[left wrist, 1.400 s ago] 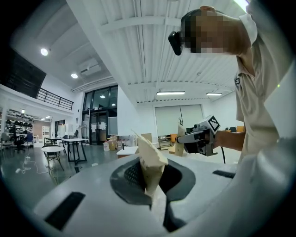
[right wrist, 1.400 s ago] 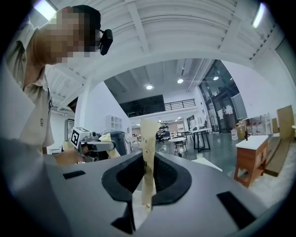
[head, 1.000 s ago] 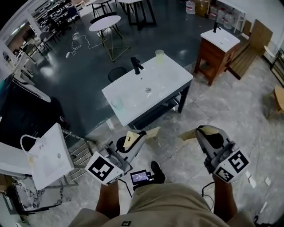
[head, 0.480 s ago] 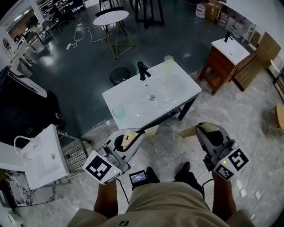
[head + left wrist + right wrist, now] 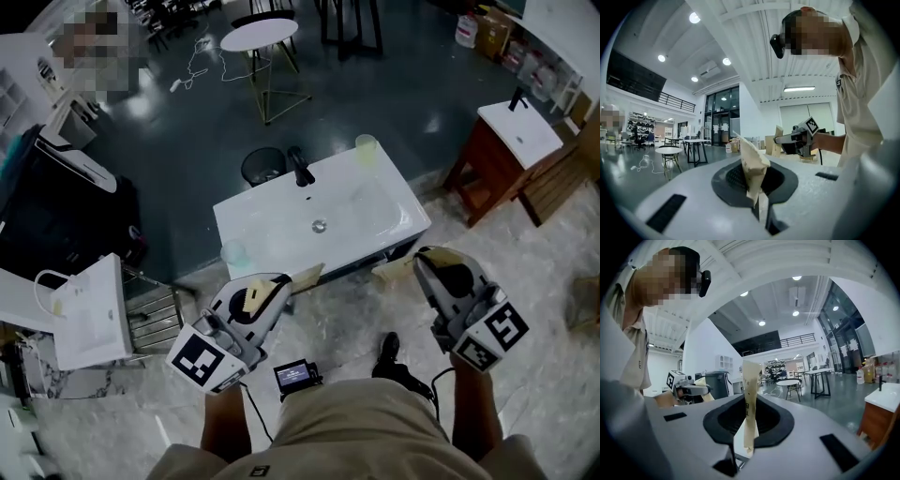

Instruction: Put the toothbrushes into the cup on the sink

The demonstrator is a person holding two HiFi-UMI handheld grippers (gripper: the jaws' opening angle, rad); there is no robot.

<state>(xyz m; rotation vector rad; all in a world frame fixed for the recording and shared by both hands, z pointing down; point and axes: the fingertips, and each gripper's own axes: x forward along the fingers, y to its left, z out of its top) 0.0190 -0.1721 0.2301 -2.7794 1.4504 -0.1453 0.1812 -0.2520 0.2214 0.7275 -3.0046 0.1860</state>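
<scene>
So the surface (image 5: 281,211) here is a white sink top on dark legs, sitting right where the dark glossy floor (image 5: 178,122) meets the pale marbled tile (image 5: 525,244). There's a black faucet (image 5: 299,167) at the middle of its far edge and a drain (image 5: 320,225) in the basin. A yellowish cup (image 5: 366,148) stands on the far right corner, and a clear cup (image 5: 233,253) is on the near left corner.

Neither toothbrush is on it. The left tool (image 5: 284,281) is clamped together on a paper-wrapped toothbrush (image 5: 307,275), held over the tile just off the near edge. In the left gripper view the left tool (image 5: 761,211) pinches the crumpled wrapper (image 5: 752,168) at its bottom end. The right tool (image 5: 419,263) is closed on the other wrapped toothbrush (image 5: 392,271), off the near right corner. In the right gripper view the flat packet (image 5: 750,399) stands upright in the jaws.

Around the room there's a black bin (image 5: 263,167) right behind the far edge, a round white table (image 5: 260,36) further back and a second sink on a wooden cabinet (image 5: 518,139) off to the right. A loose white basin (image 5: 89,314) sits on a rack to the left. It has high ceilings with spot lights and big glass doors.
</scene>
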